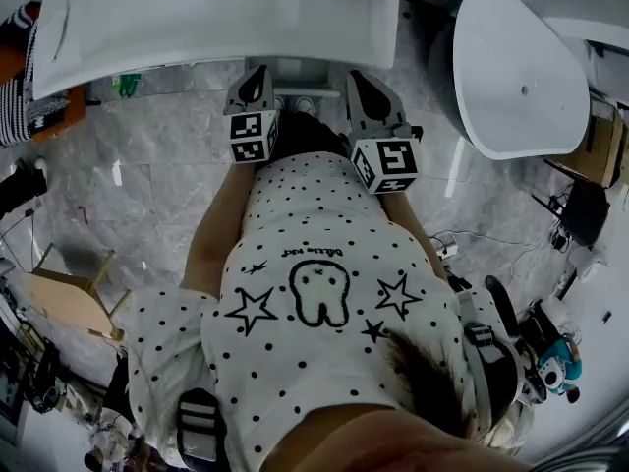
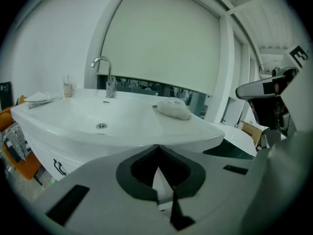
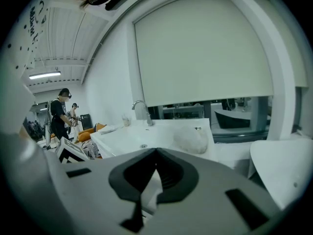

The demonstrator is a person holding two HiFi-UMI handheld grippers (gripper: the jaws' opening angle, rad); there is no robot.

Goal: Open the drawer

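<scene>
Both closed, left claw (image 1: 257, 71) and right claw (image 1: 357, 76) face the drawer (image 2: 45, 150).

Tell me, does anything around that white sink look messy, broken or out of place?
Hardly. A crumpled white lump, perhaps a cloth, lies on the right rim of the basin, which looks a little untidy. The faucet stands upright, and no spill or damage shows.
</scene>
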